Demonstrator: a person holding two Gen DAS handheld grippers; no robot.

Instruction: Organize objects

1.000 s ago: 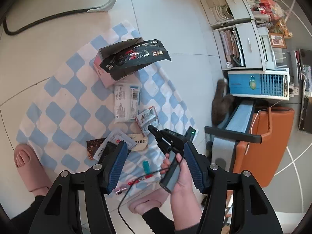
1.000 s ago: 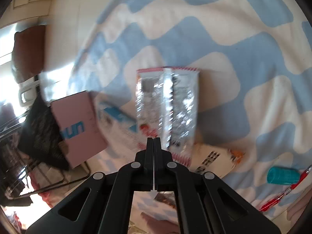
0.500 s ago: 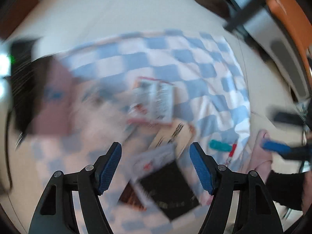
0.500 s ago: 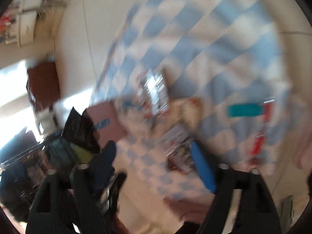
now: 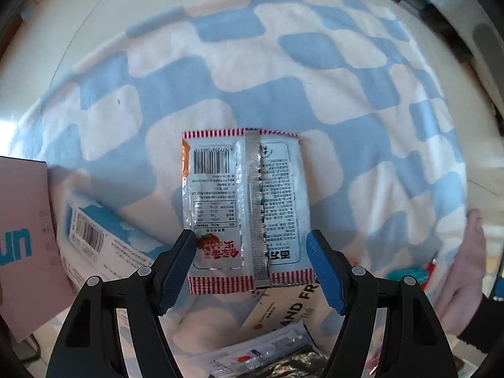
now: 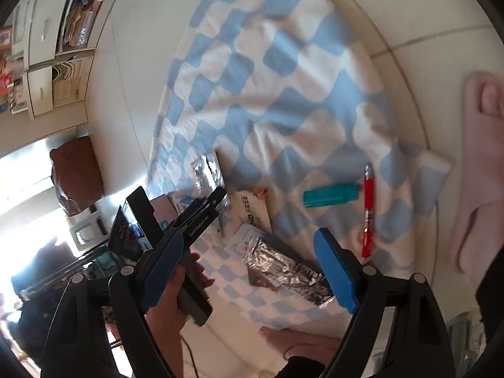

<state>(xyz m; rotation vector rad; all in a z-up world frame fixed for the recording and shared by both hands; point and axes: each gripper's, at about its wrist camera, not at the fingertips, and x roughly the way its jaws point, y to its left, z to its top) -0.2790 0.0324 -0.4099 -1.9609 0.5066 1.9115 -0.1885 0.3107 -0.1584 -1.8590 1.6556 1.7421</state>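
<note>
Between the spread blue pads of the left gripper (image 5: pixel 250 249) lies a silver snack sachet (image 5: pixel 245 208), seam side up, flat on the checkered cloth (image 5: pixel 283 72), its long axis running away from the camera. Neither pad touches it. Higher up, the right gripper (image 6: pixel 249 252) hangs spread, empty, tilted over a teal lighter (image 6: pixel 330 196) and red pen (image 6: pixel 368 208).

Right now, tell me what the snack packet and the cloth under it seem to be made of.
Snack packet: probably foil-lined plastic film, glossy; its silvery face glints and a crimped seam runs down the middle. Cloth: soft, matte fabric, likely fleece or terry; it looks fuzzy and rumples into folds.
</note>
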